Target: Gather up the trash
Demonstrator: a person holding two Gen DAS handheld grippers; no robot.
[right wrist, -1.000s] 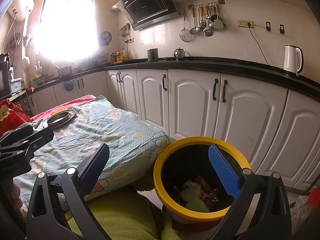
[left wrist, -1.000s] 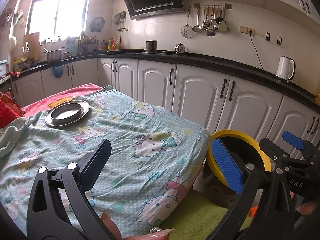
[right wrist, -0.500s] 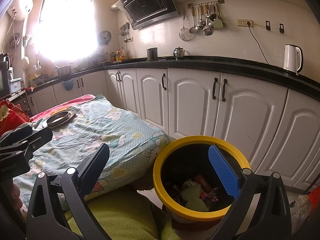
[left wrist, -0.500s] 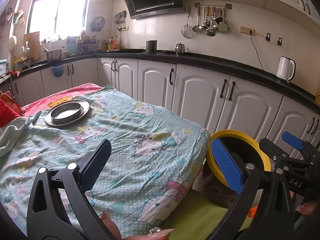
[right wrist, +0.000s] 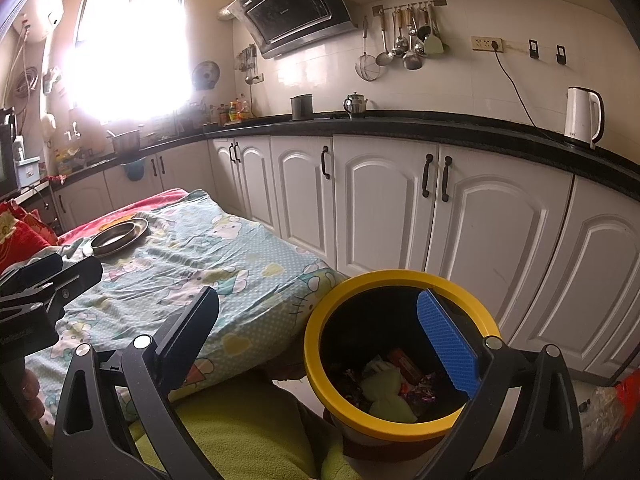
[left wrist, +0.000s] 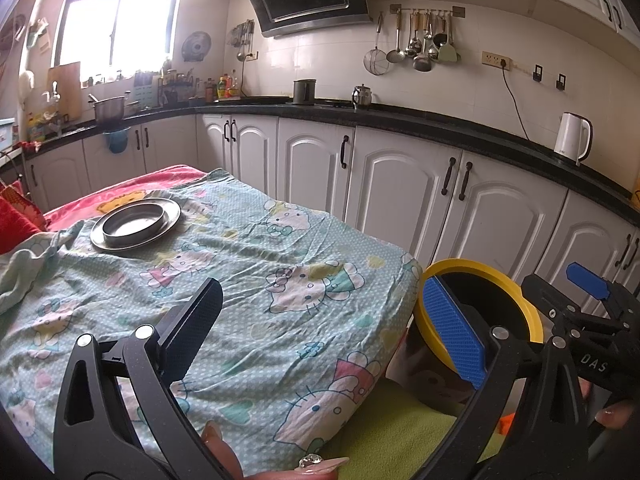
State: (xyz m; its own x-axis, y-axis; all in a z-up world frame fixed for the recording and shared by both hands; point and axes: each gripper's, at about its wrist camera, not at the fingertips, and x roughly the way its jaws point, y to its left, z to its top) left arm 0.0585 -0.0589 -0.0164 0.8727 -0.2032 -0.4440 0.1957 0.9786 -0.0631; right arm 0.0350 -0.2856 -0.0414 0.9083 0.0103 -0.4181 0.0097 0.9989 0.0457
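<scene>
As no litter showed on the cloth-covered table (left wrist: 280,264), judged the collecting near done. Held both tongs, left gripper (left wrist: 320,332) and right gripper (right wrist: 316,332), agape and empty. Saw wrappers (right wrist: 416,390) lying inside the yellow-rimmed bin (right wrist: 320,376) off the table's near right corner. Best scanned edges before finishing.

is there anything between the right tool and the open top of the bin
Nothing visible. The right tool is open and empty, held above and just in front of the bin. The bin's mouth is uncovered, with wrappers lying at the bottom. The cloth-covered table sits off to its left, not across the opening.
</scene>
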